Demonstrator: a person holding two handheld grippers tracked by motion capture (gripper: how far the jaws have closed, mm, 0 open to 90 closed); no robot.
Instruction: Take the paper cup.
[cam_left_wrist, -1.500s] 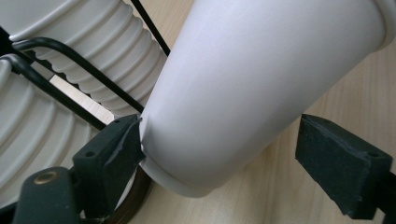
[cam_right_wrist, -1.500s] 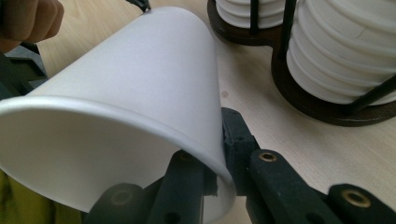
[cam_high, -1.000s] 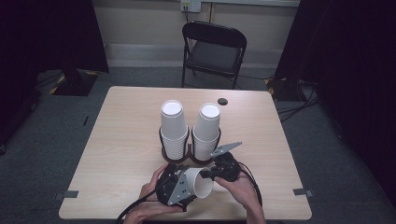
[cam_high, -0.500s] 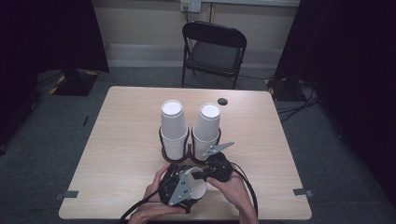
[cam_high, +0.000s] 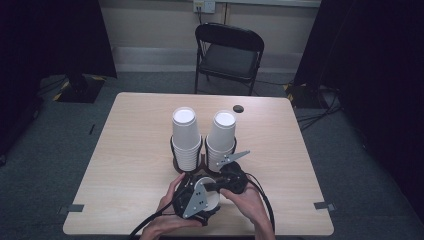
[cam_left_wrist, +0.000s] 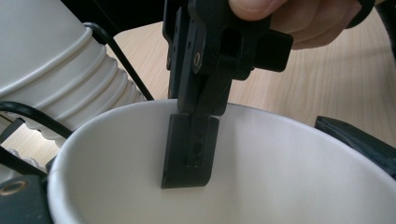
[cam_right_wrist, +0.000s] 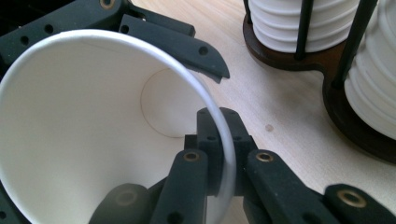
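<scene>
writing: none readable | paper cup (cam_right_wrist: 93, 140): plain white, thin rolled rim, lying on its side near table's (cam_high: 125, 150) front edge | left gripper (cam_high: 197, 200): clasped around cup's body | right gripper (cam_right_wrist: 224, 158): pinching cup's rim wall

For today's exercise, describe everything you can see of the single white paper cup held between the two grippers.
The paper cup is plain white with a thin rolled rim and a round flat bottom, empty inside. It lies tilted on its side near the table's front edge, before the two cup stacks. The left gripper clasps its outer wall, while the right gripper is shut on its rim, one jaw inside and one outside.
</scene>
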